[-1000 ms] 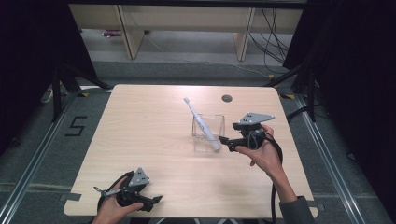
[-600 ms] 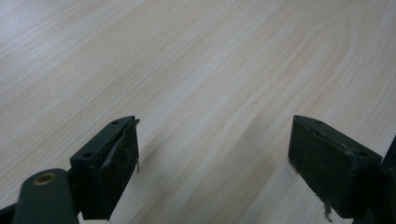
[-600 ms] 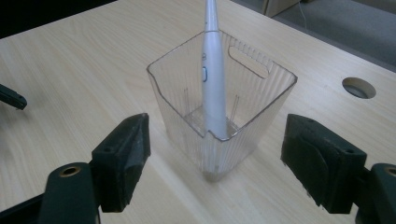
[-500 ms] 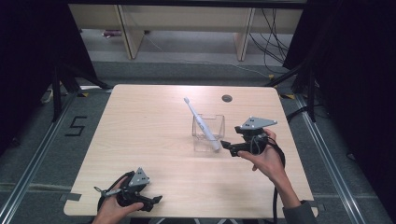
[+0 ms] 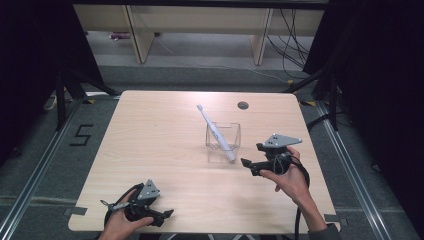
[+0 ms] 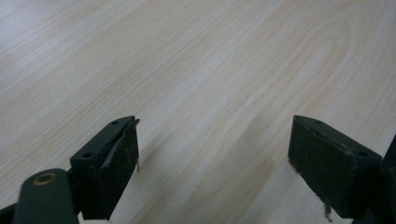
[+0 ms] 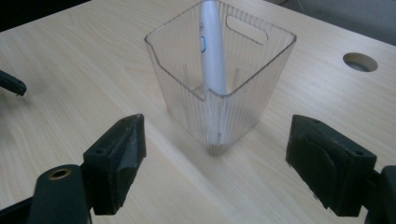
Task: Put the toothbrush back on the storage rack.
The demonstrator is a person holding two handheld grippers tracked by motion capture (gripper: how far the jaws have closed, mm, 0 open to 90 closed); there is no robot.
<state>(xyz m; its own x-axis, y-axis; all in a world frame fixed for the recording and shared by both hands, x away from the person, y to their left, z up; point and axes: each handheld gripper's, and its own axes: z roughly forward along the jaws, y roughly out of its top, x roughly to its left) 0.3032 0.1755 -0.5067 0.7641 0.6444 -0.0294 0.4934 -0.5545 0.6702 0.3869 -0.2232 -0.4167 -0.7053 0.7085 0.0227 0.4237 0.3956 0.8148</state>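
Your left claw (image 5: 167,214) rests near the table's (image 5: 160,135) front edge, jaws spread wide on nothing, well clear of the work. At the middle, the toothbrush (image 5: 214,131) leans in the clear holder (image 5: 223,142), head tilted up and away. Your right claw (image 5: 250,166) sits just beside the holder, jaws having just been opening, nothing between them. My worry: that holder looks light and top-heavy, so a nudge from a jaw could tip it and spill the toothbrush
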